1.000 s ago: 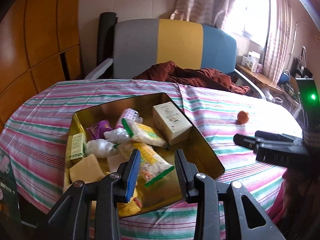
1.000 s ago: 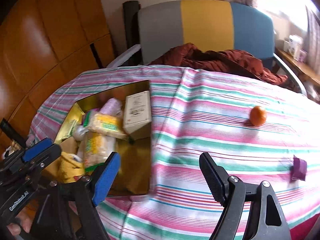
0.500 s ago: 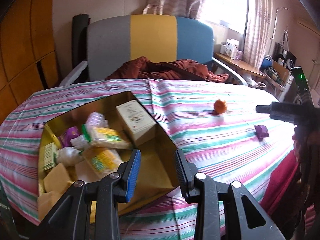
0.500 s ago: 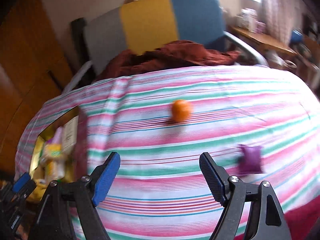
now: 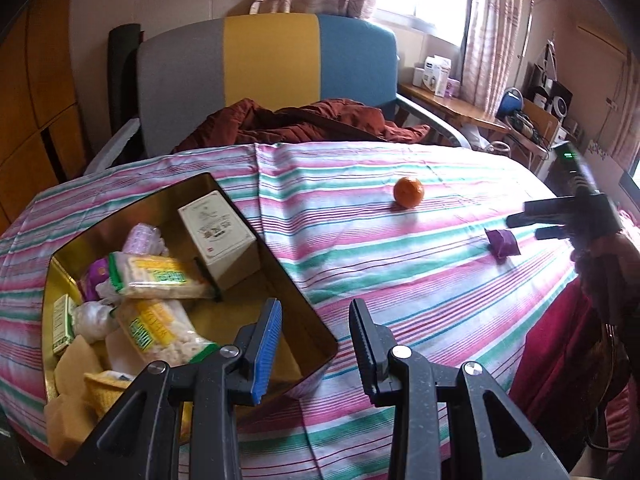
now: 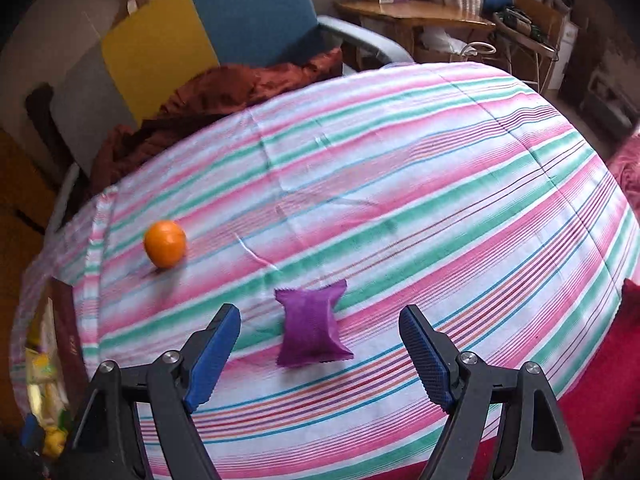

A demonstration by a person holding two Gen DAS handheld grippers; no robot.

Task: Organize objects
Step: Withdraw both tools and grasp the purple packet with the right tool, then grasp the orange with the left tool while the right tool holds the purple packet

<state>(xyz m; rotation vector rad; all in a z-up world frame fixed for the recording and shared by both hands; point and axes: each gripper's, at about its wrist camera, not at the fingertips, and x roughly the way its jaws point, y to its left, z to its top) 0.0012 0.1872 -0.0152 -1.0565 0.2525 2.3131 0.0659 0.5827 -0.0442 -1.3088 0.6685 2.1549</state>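
A gold tin box on the striped tablecloth holds several snack packets and a cream carton. An orange and a small purple packet lie loose on the cloth. My left gripper is open and empty over the box's near right corner. My right gripper is open, with the purple packet lying between and just beyond its fingertips; it also shows in the left wrist view.
A grey, yellow and blue chair with a dark red cloth stands behind the table. A wooden side table with small items is at the far right. The box edge shows at the right wrist view's left.
My right gripper has swung right from the box across the table to the purple packet. My left gripper's view has turned right; the box has shifted left in it.
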